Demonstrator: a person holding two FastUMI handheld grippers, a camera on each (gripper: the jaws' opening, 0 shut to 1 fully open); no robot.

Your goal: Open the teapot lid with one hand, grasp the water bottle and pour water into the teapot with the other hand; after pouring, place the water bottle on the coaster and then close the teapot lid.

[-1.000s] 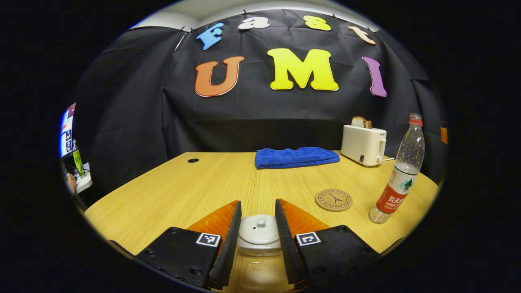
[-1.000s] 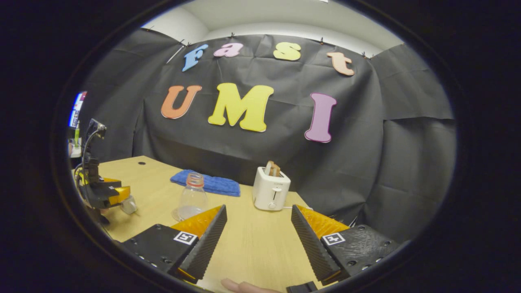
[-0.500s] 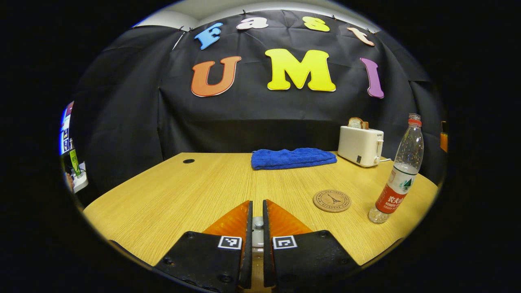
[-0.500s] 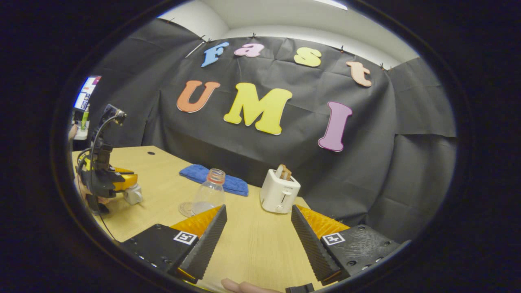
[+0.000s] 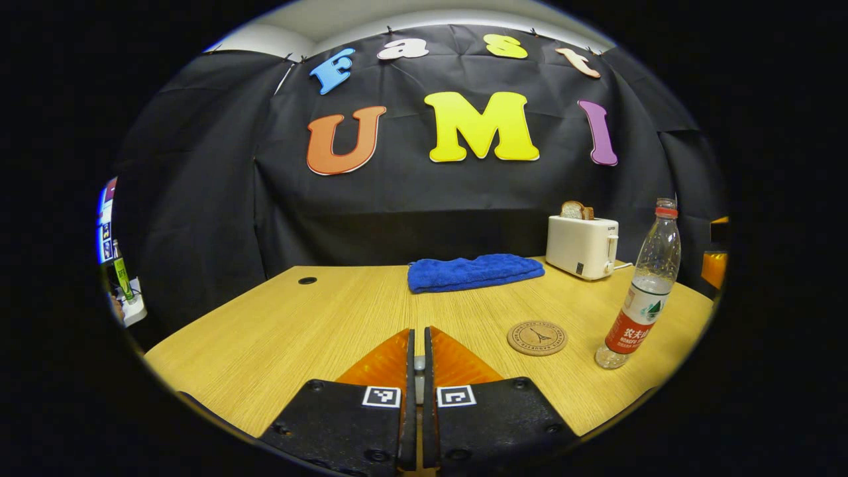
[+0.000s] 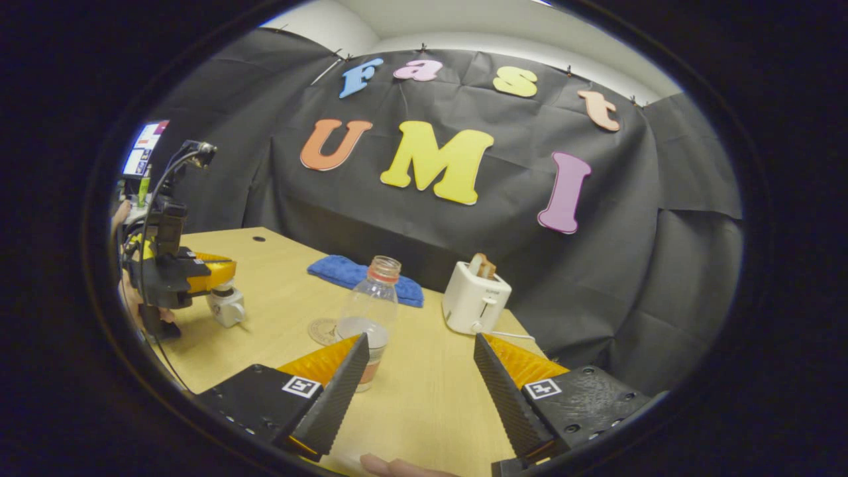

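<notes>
Teapot (image 6: 226, 306) sits at the left of the right gripper view, on the table (image 6: 424, 397), with my left gripper (image 6: 213, 277) over it, fingers pinched on the lid knob (image 5: 419, 362). In the left gripper view that knob is just a pale sliver low centre between the two nearly touching fingers; the pot body is hidden under them, so I can't confirm the lid has cleared the rim. Risk one: the knob is small and round, and a thin pinch could let the lid slip out or tilt and chip against the pot if I lift off-axis. Risk two: if the lid binds, the whole pot may come up or skid with it. Water bottle (image 6: 368, 318) stands upright right of the teapot, lower centre of the right gripper view, partly behind my right gripper (image 6: 419, 381), whose fingers are wide apart with nothing between them. The bottle looks uncapped there, but I can't be sure. It's tall and light with little water, so a glancing finger would likely tip it, and a hard squeeze on thin plastic could spurt water. Coaster (image 5: 537, 337) lies flat just left of the bottle in the left gripper view, near enough that a careless approach could nudge it. Towel (image 5: 474, 272) and toaster (image 5: 582, 246) sit at the back, well clear.
</notes>
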